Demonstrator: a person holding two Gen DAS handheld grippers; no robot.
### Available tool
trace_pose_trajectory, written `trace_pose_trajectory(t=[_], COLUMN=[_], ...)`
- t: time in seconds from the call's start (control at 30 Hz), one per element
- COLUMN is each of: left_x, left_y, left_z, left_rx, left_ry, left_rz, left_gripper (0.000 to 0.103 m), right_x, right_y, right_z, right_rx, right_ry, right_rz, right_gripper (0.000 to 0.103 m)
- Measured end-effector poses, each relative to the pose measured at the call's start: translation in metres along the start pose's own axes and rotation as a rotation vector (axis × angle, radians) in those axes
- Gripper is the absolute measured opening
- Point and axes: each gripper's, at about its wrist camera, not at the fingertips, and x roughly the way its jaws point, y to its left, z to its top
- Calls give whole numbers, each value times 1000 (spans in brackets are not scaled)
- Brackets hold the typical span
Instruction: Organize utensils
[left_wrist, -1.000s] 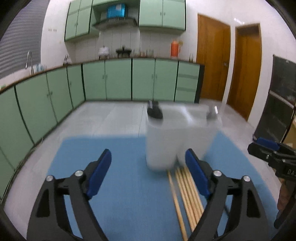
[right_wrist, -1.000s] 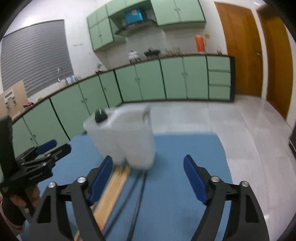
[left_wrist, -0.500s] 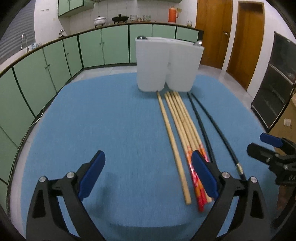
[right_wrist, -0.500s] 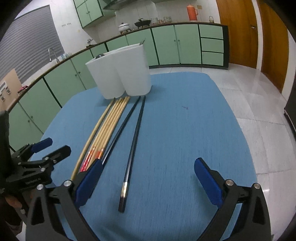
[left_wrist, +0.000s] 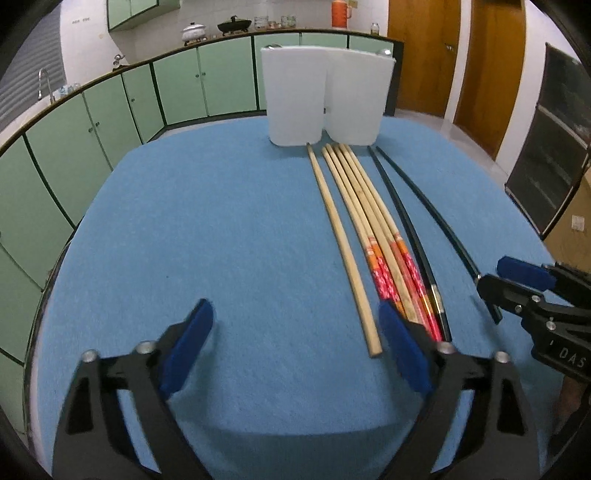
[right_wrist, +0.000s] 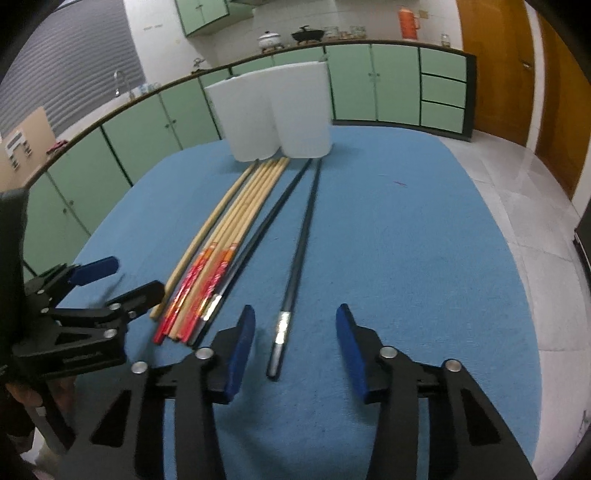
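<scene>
Several chopsticks lie side by side on the blue mat (left_wrist: 221, 229): one plain wooden stick (left_wrist: 341, 243), a bundle of wooden ones with red-orange ends (left_wrist: 373, 229), and two black ones (left_wrist: 406, 221). Two white holders (left_wrist: 325, 101) stand upright at their far ends. My left gripper (left_wrist: 295, 345) is open low over the mat, its right finger by the near stick ends. My right gripper (right_wrist: 293, 332) is open with the near end of one black chopstick (right_wrist: 295, 258) between its fingers. The other sticks (right_wrist: 229, 236) and holders (right_wrist: 277, 114) lie to its left and ahead.
The mat covers a round table (right_wrist: 532, 295) whose edge drops to a tiled floor on the right. Green kitchen cabinets (left_wrist: 110, 122) run behind, wooden doors (left_wrist: 491, 62) at back right. Each gripper shows at the other's side: the right one (left_wrist: 535, 291), the left one (right_wrist: 92, 291).
Both grippers pulled back from the holders and tilted down toward the mat. The full length of the chopsticks came into view. The right gripper now straddles the end of a black chopstick.
</scene>
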Motion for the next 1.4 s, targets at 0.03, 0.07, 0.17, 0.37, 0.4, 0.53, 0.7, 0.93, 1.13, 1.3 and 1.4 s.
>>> trace_pose_trajectory(t=[0.03,0.07,0.17,0.37,0.4,0.53,0.7,0.93,1.13,1.3,1.4], left_x=[1,2,2,1,1,0,-1,-2,-4,-5,-5], left_y=[-1,-1,-3,-2,-2,-1,-6,-11,-3,10,11], left_z=[-1,-1,-1,-5,-5,-6,-6,-5,-6,-8,-8], left_rx=[2,3,7,-1,-1,-2,21,43,-7,-71,-76], left_ry=[5,6,8,21,20,16,9,6,-2,-3,0], left_rz=[-11,-10,-16,-23,-21,-9,-1,-14,4,41,56], left_gripper=[79,79,75,69,68,57,41,7,7,8,9], right_x=[0,0,0,0,-1,2,3,3,-1,-5,-4], right_y=[2,4,6,6,6,6,8,1,-11,-26,-28], right_z=[0,-1,-2,-5,-6,-5,-5,-5,-4,-5,-4], right_rx=[-10,-18,-22,-25,-27,-25,-35,-14,40,100,110], right_ry=[3,6,8,8,9,22,26,25,5,-5,-4], right_rz=[0,1,1,8,8,4,-17,-36,-74,-129,-151], right_gripper=[40,39,37,37,37,35,29,8,7,7,7])
